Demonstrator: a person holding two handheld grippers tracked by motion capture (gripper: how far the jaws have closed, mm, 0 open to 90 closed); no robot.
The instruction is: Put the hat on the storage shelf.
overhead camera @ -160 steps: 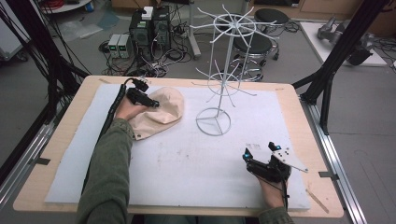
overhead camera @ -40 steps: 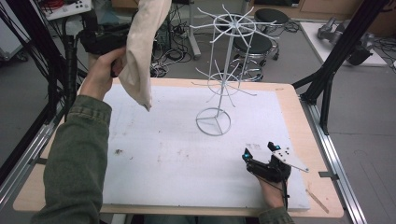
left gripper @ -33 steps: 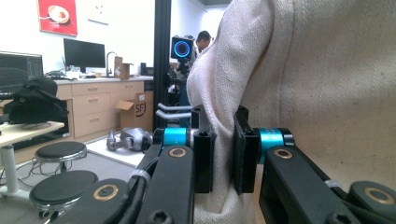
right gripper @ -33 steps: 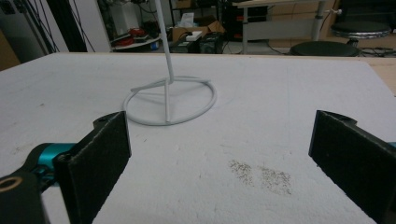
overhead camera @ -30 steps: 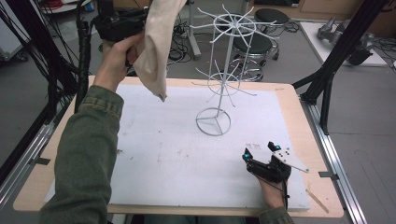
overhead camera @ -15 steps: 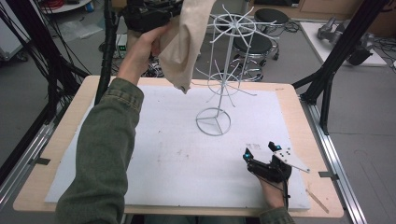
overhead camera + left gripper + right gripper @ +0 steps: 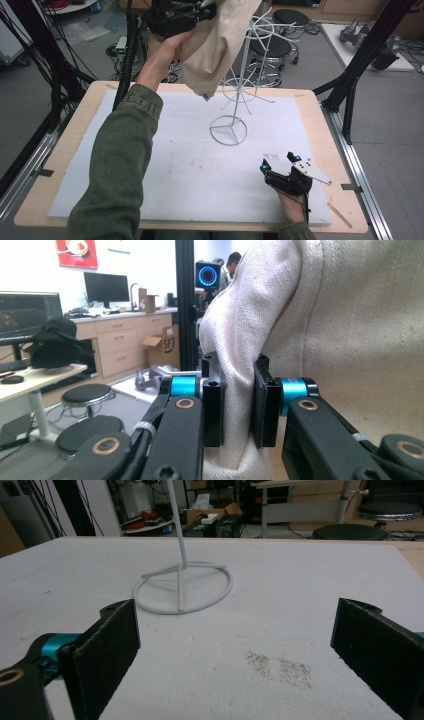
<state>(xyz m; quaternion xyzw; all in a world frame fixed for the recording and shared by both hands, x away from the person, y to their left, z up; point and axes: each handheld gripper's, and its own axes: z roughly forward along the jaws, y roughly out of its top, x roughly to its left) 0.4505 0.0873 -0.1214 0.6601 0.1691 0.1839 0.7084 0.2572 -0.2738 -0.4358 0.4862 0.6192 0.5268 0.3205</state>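
**Cloth held high beside the wire stand**

Cloth (image 7: 220,45) of a cream colour hangs from the left gripper (image 7: 175,20), lifted well above the far edge of the worktop (image 7: 60,150), up against the upper spokes of the white wire stand (image 7: 240,85). It looks like a soft cap or bag, though I cannot tell which. The left gripper view shows why it hangs as it does: the two black jaws are clenched on a bunched fold of the fabric, so the rest drapes free below and can be steered over a spoke. My reading is that the height and nearness to the stand serve to hang the cloth on it; whether the fabric already touches a spoke cannot be told.

The stand sits on its ring base near the middle of the white mat (image 7: 175,175) that covers the worktop, within reach of both arms.

The right gripper (image 7: 280,172) rests low near the near right corner, jaws released wide with nothing between them, facing the ring base as if waiting to steady it.

As for writing, a cardboard box (image 7: 161,346) in the left gripper view carries the letters "SF"; nothing else is readable.
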